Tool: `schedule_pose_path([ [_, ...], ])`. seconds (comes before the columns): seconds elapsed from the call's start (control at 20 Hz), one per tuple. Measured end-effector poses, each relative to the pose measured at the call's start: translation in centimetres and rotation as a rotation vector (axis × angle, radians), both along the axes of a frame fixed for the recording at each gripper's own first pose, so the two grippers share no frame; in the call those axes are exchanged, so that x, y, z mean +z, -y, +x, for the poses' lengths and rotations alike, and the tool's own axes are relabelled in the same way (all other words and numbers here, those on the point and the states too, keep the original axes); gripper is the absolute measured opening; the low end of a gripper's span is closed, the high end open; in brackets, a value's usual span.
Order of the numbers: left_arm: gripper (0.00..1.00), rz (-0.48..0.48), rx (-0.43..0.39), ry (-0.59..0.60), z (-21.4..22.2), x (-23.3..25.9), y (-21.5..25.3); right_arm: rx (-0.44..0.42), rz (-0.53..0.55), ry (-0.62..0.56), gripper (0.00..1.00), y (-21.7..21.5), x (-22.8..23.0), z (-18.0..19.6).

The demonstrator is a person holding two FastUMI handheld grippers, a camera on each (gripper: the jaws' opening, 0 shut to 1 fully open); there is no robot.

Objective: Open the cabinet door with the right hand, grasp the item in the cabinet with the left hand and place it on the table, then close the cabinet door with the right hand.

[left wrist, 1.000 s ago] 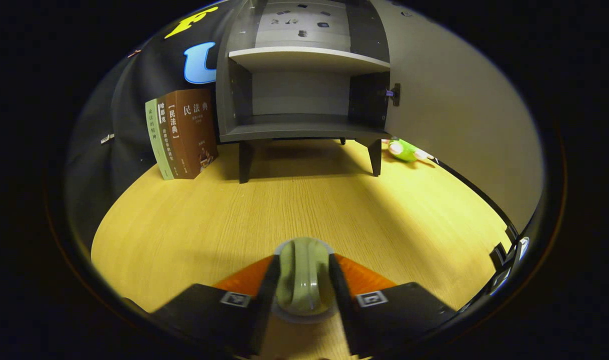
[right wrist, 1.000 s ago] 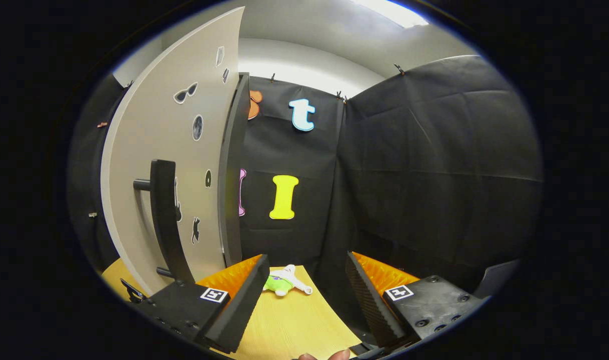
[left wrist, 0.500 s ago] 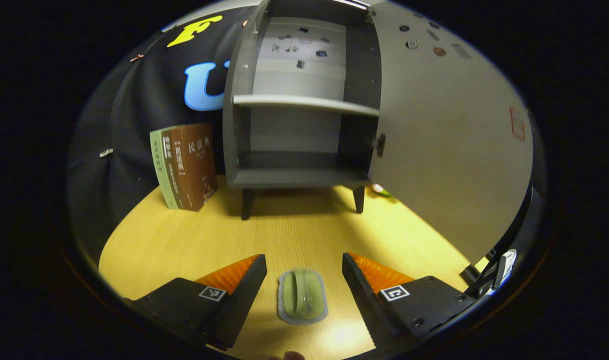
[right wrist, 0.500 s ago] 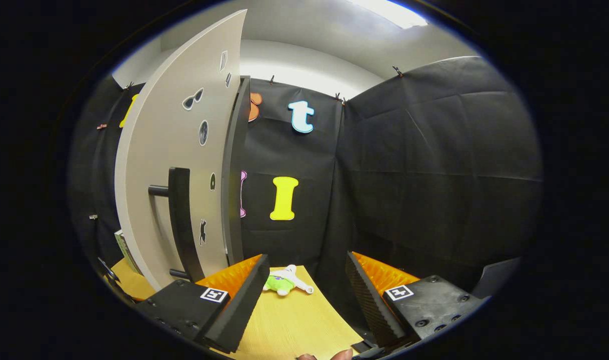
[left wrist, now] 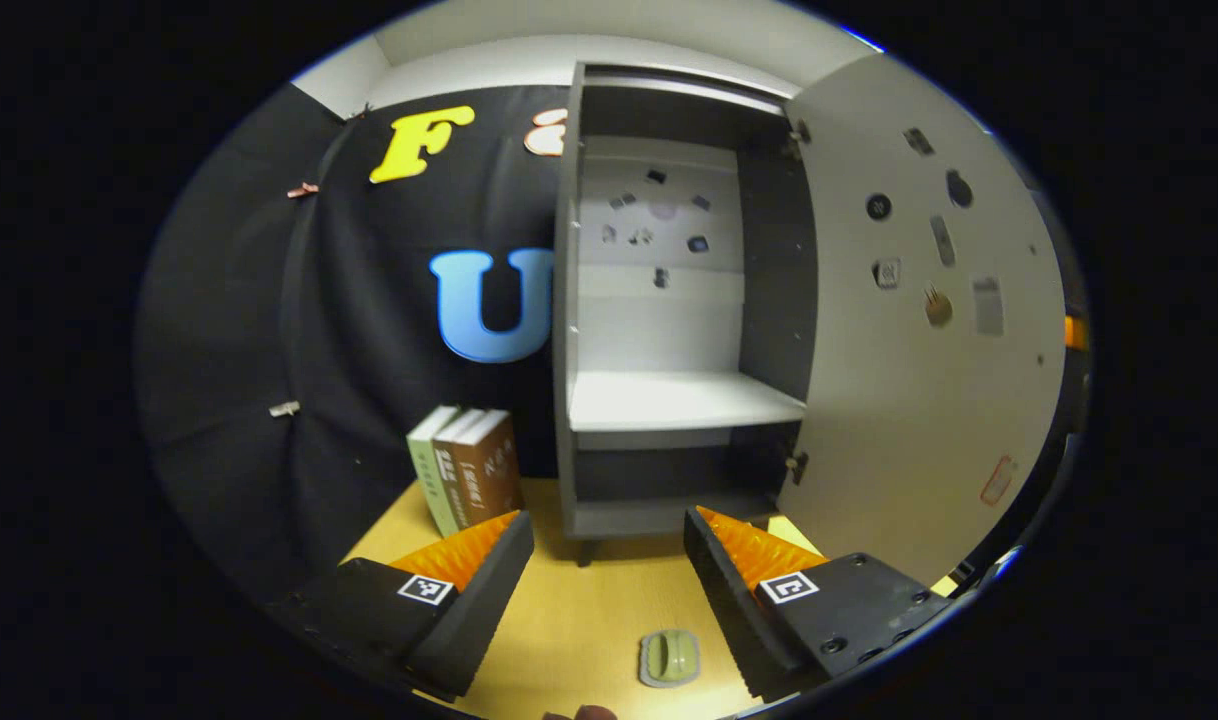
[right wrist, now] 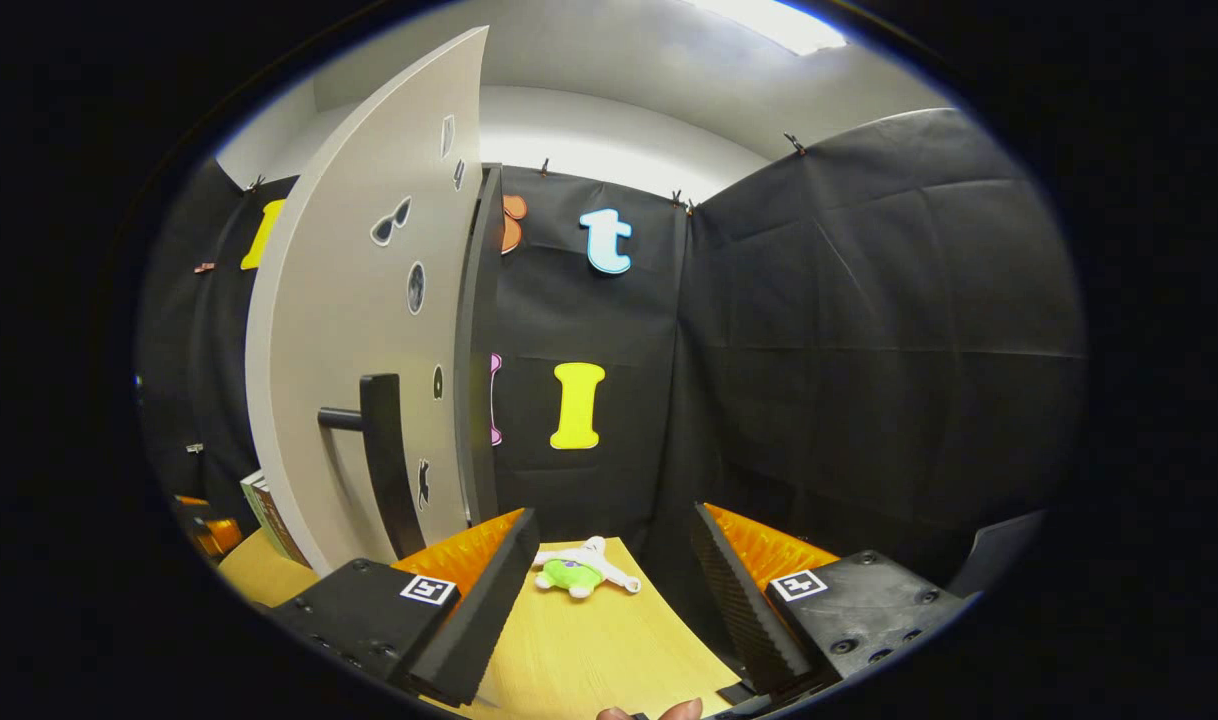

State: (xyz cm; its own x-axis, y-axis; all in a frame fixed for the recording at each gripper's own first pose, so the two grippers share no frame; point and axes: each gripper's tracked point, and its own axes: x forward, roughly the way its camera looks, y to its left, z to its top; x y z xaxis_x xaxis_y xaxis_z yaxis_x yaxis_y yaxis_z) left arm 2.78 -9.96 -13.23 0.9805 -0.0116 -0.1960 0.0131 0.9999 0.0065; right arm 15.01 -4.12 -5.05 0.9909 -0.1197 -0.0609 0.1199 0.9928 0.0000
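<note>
Left gripper (left wrist: 609,570) has lifted off the green item (left wrist: 669,658) (jaws apart).

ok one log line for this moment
phase: item placed | left gripper: open | green item: on table | cabinet door: open | right gripper: open

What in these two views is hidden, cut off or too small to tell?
- Stickers on the door, left gripper view: too small to identify.
- Books, right gripper view: mostly hidden behind the door's edge.
- Cabinet's bottom compartment, left gripper view: dark, partly blocked by the left gripper.
- Handle's lower end, right gripper view: hidden behind the right gripper.
</note>
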Motion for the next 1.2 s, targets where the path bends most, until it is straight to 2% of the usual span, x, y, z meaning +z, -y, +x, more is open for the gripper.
schedule_pose_path([
  [0.15,0.96,-0.074,0.022,0.073,-0.4,4.7,-1.8,0.011,0.014,0.006,0.98,-0.7,0.5,0.3],
  [0.2,0.94,-0.081,0.036,0.089,-1.0,6.4,-3.0,0.019,0.019,0.004,0.98,-1.0,0.6,0.4],
  [0.3,0.95,-0.048,0.066,0.112,-1.6,8.8,-5.4,0.031,0.008,0.003,0.98,-1.8,0.8,0.5],
  [0.35,0.93,-0.016,0.088,0.126,-2.1,10.1,-6.7,0.038,-0.001,0.004,0.98,-2.3,0.8,0.5],
  [0.4,0.98,0.012,0.108,0.148,-2.2,11.2,-7.8,0.028,-0.014,0.005,0.98,-2.3,0.9,0.6],
  [0.45,0.95,0.032,0.123,0.161,-2.4,12.0,-8.7,0.017,-0.021,0.008,1.0,-2.2,1.1,0.5],
  [0.5,0.95,0.04,0.136,0.167,-2.5,12.1,-9.4,0.007,-0.022,0.012,0.96,-2.2,1.2,0.4],
  [0.7,0.93,0.058,0.18,0.15,-3.0,11.5,-12.3,-0.022,0.001,0.021,0.96,-2.6,1.3,0.1],
  [0.85,0.95,0.038,0.182,0.138,-3.5,11.0,-13.6,-0.027,0.015,0.021,0.96,-3.3,1.2,0.1],
  [1.0,0.93,0.04,0.167,0.143,-4.0,11.1,-14.3,-0.009,0.036,0.016,0.96,-5.0,1.0,-0.1],
  [1.2,0.95,0.026,0.143,0.16,-4.4,11.6,-15.0,0.012,0.007,0.019,0.96,-8.2,1.4,-0.7],
])
